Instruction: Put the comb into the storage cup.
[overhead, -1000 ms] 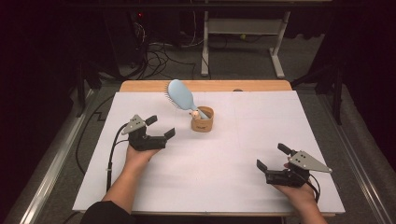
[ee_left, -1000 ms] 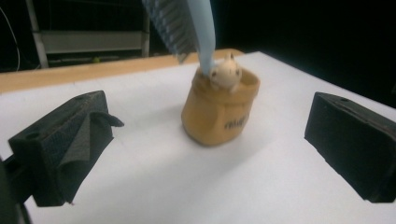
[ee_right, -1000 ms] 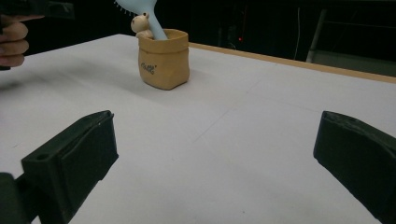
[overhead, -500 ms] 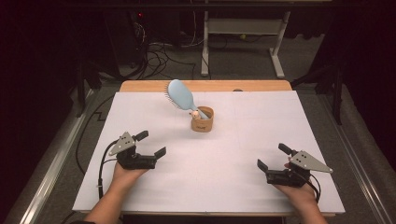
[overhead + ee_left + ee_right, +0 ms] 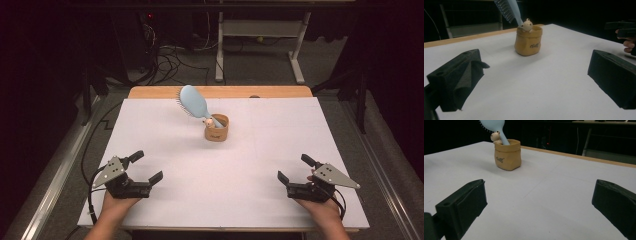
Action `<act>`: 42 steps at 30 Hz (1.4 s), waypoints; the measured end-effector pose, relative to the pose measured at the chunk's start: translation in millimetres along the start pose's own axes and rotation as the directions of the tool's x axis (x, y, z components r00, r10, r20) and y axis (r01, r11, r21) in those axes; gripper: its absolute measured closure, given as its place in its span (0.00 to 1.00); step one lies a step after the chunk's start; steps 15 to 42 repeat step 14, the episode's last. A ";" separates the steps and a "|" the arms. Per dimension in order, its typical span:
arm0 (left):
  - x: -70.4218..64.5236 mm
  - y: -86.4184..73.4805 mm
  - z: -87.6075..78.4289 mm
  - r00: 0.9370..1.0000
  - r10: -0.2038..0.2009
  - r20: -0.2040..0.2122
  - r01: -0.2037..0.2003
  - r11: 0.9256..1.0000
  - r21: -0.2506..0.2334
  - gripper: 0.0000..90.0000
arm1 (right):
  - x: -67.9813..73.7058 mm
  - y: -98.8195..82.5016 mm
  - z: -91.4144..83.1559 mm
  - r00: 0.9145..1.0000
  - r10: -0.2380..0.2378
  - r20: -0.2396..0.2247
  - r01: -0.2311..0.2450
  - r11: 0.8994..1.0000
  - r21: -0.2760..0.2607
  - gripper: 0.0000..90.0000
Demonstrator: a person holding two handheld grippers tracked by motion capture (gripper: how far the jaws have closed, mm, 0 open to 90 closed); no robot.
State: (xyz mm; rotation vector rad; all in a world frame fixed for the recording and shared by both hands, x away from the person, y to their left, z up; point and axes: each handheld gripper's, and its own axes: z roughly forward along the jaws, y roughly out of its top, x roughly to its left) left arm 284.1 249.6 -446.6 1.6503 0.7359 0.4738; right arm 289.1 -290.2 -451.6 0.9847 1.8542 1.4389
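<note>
Since a second ago the left gripper (image 5: 145, 167) has drawn back from mid-desk toward the near edge, jaws wide, holding nothing. Right gripper (image 5: 295, 168) unmoved at the near right, jaws equally wide and empty. Blue hairbrush (image 5: 194, 103) stands handle-down, leaning, in the tan cup (image 5: 216, 128) at centre-back of the desk (image 5: 300, 130), well apart from both. Likely placement finished, hands retreating to rest.
</note>
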 end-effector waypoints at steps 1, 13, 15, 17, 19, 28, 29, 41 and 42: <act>1.4 -0.2 -0.3 1.000 -0.005 0.004 0.005 1.000 -0.003 0.01 | 0.3 0.3 -0.8 1.000 0.003 0.002 -0.003 1.000 -0.002 0.00; 5.4 -0.3 0.3 1.000 -0.025 -0.002 0.025 0.999 -0.022 0.02 | 1.4 2.9 -4.1 1.000 -0.007 0.021 0.008 1.000 -0.025 0.00; 6.0 -0.4 0.0 1.000 -0.030 -0.005 0.030 0.999 -0.023 0.02 | 1.3 3.0 -4.0 1.000 -0.010 0.022 0.011 1.000 -0.025 0.00; 6.0 -0.4 0.0 1.000 -0.030 -0.005 0.030 0.999 -0.023 0.02 | 1.3 3.0 -4.0 1.000 -0.010 0.022 0.011 1.000 -0.025 0.00; 6.0 -0.4 0.0 1.000 -0.030 -0.005 0.030 0.999 -0.023 0.02 | 1.3 3.0 -4.0 1.000 -0.010 0.022 0.011 1.000 -0.025 0.00; 6.0 -0.4 0.0 1.000 -0.030 -0.005 0.030 0.999 -0.023 0.02 | 1.3 3.0 -4.0 1.000 -0.010 0.022 0.011 1.000 -0.025 0.00; 6.0 -0.4 0.0 1.000 -0.030 -0.005 0.030 0.999 -0.023 0.02 | 1.3 3.0 -4.0 1.000 -0.010 0.022 0.011 1.000 -0.025 0.00; 6.0 -0.4 0.0 1.000 -0.030 -0.005 0.030 0.999 -0.023 0.02 | 1.3 3.0 -4.0 1.000 -0.010 0.022 0.011 1.000 -0.025 0.00; 6.0 -0.4 0.0 1.000 -0.030 -0.005 0.030 0.999 -0.023 0.02 | 1.3 3.0 -4.0 1.000 -0.010 0.022 0.011 1.000 -0.025 0.00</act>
